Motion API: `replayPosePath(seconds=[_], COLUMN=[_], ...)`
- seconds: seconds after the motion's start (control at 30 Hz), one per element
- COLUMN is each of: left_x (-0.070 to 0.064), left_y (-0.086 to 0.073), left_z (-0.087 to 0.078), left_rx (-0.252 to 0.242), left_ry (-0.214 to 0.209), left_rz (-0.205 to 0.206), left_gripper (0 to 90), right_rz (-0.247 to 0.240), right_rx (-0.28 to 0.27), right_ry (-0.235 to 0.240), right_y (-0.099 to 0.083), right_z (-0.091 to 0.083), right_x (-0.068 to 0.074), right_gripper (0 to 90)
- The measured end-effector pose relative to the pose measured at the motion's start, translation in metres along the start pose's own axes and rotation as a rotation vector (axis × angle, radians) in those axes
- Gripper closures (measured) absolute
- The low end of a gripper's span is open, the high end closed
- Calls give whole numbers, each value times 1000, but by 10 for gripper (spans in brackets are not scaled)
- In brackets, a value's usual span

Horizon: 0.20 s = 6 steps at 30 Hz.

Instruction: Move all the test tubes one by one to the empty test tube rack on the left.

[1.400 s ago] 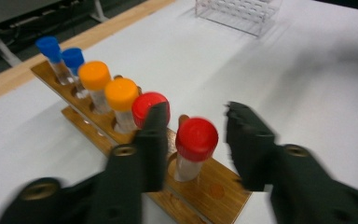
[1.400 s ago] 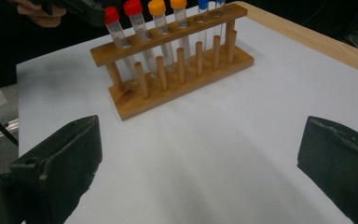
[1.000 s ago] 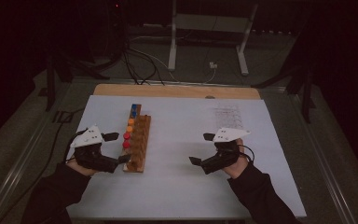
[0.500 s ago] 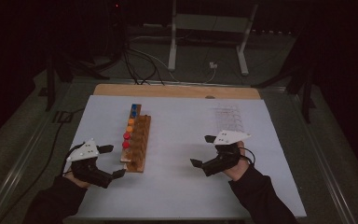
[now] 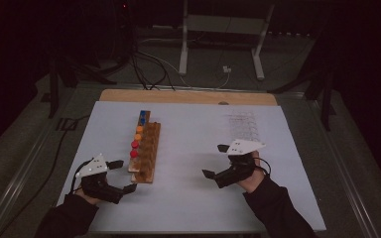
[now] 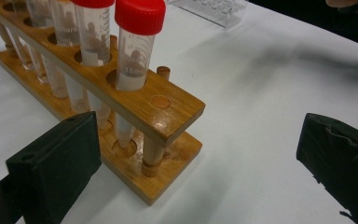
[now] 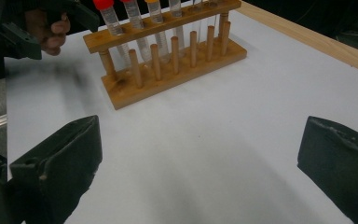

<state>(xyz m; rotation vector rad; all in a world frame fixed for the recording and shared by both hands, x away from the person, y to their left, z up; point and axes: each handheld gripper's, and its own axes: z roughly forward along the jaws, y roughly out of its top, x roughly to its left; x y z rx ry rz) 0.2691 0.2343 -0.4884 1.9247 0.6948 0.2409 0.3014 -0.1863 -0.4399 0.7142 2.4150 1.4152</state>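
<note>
On the white table sheet point(image 5: 188, 188), a wooden test-tube rack point(image 5: 146, 151) is set lengthwise, its long axis running away from the person; this orientation presents its near end to the left gripper point(image 5: 121, 176), which is held just short of that end with its jaws spread wide and nothing between them. Capped tubes are seated upright in the rack's holes so that each cap stands clear above the top rail; the nearest red-capped tube point(image 6: 137, 46) is seen in the left gripper view occupying the end hole, its conical tip resting in the base recess, and is judged the most accessible for a pinch at the cap. A second red-capped tube point(image 6: 93, 30) stands directly behind it; orange and blue caps follow farther along. The right gripper point(image 5: 217, 161) is held well apart from the rack, jaws likewise wide and empty, over bare sheet; a clear plastic rack point(image 5: 243, 124) lies beyond it, judged a probable destination.
</note>
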Motion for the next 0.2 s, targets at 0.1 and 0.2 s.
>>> replayPosePath(seconds=[0.1, 0.2], left_x=[-1, -2], left_y=[1, 1], left_z=[0, 1], left_rx=[3, 1], left_ry=[0, -2], left_rz=[7, 12], left_gripper=[5, 6], right_rz=[-1, 0], right_rx=[3, 5], right_ry=[-2, -3], right_y=[0, 0], right_z=[0, 1], right_x=[0, 0], right_gripper=[0, 0])
